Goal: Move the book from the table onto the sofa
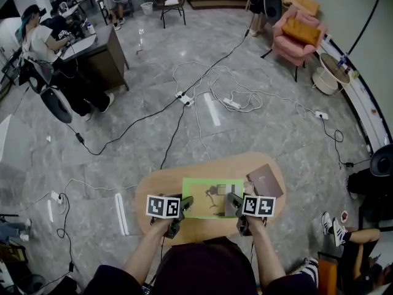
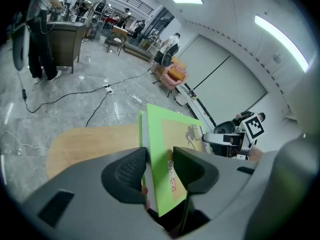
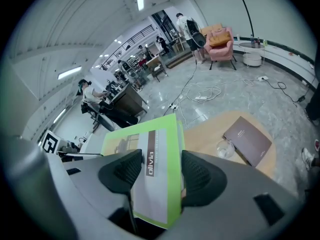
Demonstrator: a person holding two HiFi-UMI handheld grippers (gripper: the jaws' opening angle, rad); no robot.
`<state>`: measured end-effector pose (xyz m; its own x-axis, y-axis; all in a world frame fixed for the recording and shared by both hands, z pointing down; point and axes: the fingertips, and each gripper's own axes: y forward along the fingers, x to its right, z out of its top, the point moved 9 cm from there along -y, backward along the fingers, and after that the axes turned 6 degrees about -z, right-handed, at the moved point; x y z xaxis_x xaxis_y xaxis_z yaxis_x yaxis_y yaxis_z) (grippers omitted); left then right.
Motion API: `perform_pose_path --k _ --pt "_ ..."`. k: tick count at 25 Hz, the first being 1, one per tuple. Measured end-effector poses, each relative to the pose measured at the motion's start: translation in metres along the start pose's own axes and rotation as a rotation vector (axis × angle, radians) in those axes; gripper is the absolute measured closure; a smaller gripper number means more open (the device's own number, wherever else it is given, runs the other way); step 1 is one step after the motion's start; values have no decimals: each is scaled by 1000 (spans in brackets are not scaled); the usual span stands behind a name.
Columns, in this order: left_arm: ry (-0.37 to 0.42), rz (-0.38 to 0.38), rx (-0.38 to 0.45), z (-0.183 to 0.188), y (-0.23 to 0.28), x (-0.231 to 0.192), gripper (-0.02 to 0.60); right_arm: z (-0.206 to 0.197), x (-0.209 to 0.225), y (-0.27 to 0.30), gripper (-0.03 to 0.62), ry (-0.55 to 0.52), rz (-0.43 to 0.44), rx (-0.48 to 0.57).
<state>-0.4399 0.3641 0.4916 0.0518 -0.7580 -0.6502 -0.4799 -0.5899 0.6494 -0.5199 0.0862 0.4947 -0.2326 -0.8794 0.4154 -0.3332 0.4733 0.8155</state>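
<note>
A green-covered book [image 1: 209, 196] hangs just above the oval wooden table [image 1: 159, 186], held by its two short sides. My left gripper [image 1: 184, 203] is shut on its left edge. In the left gripper view the pads [image 2: 131, 171] press the book [image 2: 165, 134] from both faces. My right gripper [image 1: 233, 200] is shut on the right edge. In the right gripper view the book [image 3: 150, 144] sits tilted between the dark pads [image 3: 197, 174]. A pink armchair [image 1: 298, 35] stands far off at the upper right.
A brown book [image 1: 265, 180] lies on the table's right end, with a small clear glass [image 3: 225, 148] beside it. Cables and power strips [image 1: 202, 94] trail over the grey floor beyond the table. A seated person's legs [image 1: 350, 238] are at the right.
</note>
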Motion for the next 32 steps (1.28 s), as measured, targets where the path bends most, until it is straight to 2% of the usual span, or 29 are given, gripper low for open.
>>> perform_pose_path --k 6,12,17,25,32 --pt "43 -38 -20 -4 -9 1 403 -22 -5 -14 321 54 -19 37" --pt "121 -110 -84 -12 -4 9 407 -59 0 -39 321 147 -77 102" --pt "231 -179 -166 -32 19 45 408 -111 30 -77 321 269 -134 186" --pt "408 -322 -319 -64 47 91 413 -204 48 -130 321 494 -247 319" --pt "509 -421 -422 -102 65 146 419 -273 64 -184 321 645 -319 406"
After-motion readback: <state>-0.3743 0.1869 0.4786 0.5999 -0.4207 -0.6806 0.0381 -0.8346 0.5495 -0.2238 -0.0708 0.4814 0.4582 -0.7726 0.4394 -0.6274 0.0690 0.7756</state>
